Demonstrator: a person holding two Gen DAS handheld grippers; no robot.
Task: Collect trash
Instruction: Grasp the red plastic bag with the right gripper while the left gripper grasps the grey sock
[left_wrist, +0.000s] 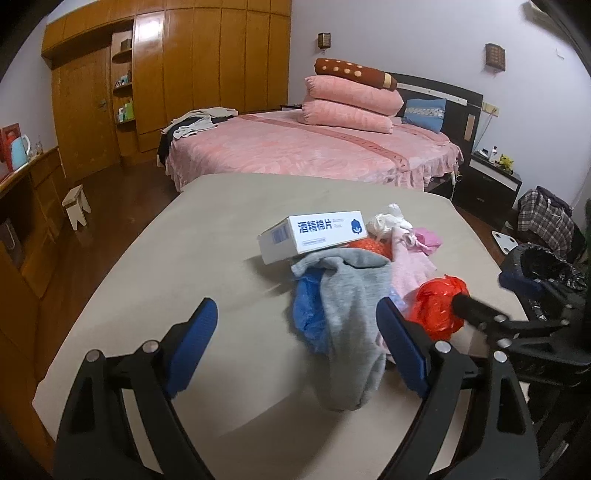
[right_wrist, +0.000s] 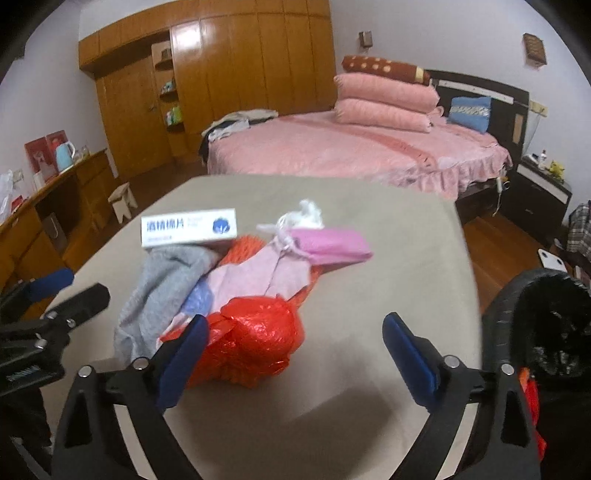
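left tongs (left_wrist: 295, 339): spread wide, nothing between the blue pads, hanging low over the near end of the table. Its right pad sits in front of the heap's near edge, but I can't tell if it touches.
right tongs (right_wrist: 295, 354): also gaping wide, nothing pinched. Its left pad (right_wrist: 186, 360) is right up against the red bag, the other pad is well off to the side over bare cloth.
table (left_wrist: 155, 295): covered in a plain beige cloth, with all the junk heaped toward the right-middle part.
red bag (right_wrist: 255, 343): crinkly plastic, balled up, the nearest bit of the heap, just beside the right tongs' left pad.
grey cloth (left_wrist: 351, 314): draped down the front of the heap, with something blue and plasticky (left_wrist: 308, 314) poking out from its left side.
white box (left_wrist: 314, 234): blue Chinese print on it, tilted, one end propped on the grey cloth at the back-left of the heap.
pink stuff (right_wrist: 325, 243): a brighter pink folded piece at the back, with paler pink cloth under it running toward the red bag.
white wad (left_wrist: 388, 219): crumpled, at the far end of the heap, behind the pink.
orange mesh (right_wrist: 245, 247): only peeking out between the box and the pink cloth.
bin (right_wrist: 546, 332): black liner, mouth facing up, standing off the table's right edge, near the right tongs.
bed (left_wrist: 314, 147): pink cover, pillows stacked up, behind the table.
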